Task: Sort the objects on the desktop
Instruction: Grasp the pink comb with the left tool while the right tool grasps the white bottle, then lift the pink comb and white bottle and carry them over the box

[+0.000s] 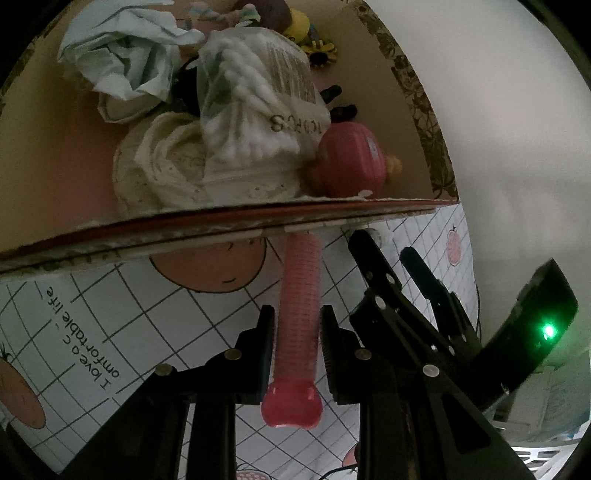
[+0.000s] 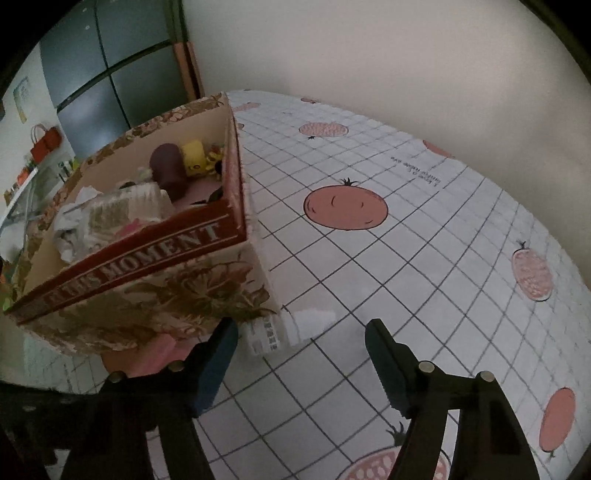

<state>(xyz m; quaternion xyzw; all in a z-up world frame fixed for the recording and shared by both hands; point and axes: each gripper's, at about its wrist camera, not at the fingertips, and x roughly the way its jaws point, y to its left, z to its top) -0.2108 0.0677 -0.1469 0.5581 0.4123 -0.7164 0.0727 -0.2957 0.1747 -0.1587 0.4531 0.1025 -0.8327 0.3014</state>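
Note:
My left gripper (image 1: 297, 328) is shut on a long pink ribbed tube (image 1: 299, 291) with a bulbous pink end, held just short of the near rim of the cardboard box (image 1: 221, 225). The box holds a bag of cotton swabs (image 1: 258, 110), crumpled cloths (image 1: 125, 62), a pink round toy (image 1: 351, 158) and yellow toys (image 1: 306, 33). My right gripper (image 2: 299, 354) is open and empty above the tablecloth, beside the box's corner (image 2: 147, 266). It also shows at the right in the left wrist view (image 1: 391, 258).
The table carries a white grid tablecloth (image 2: 406, 258) printed with tomatoes. A white wall lies behind. A dark cabinet (image 2: 110, 74) and a red bag (image 2: 44, 142) stand far left. A label sticker (image 2: 266, 336) lies by the box corner.

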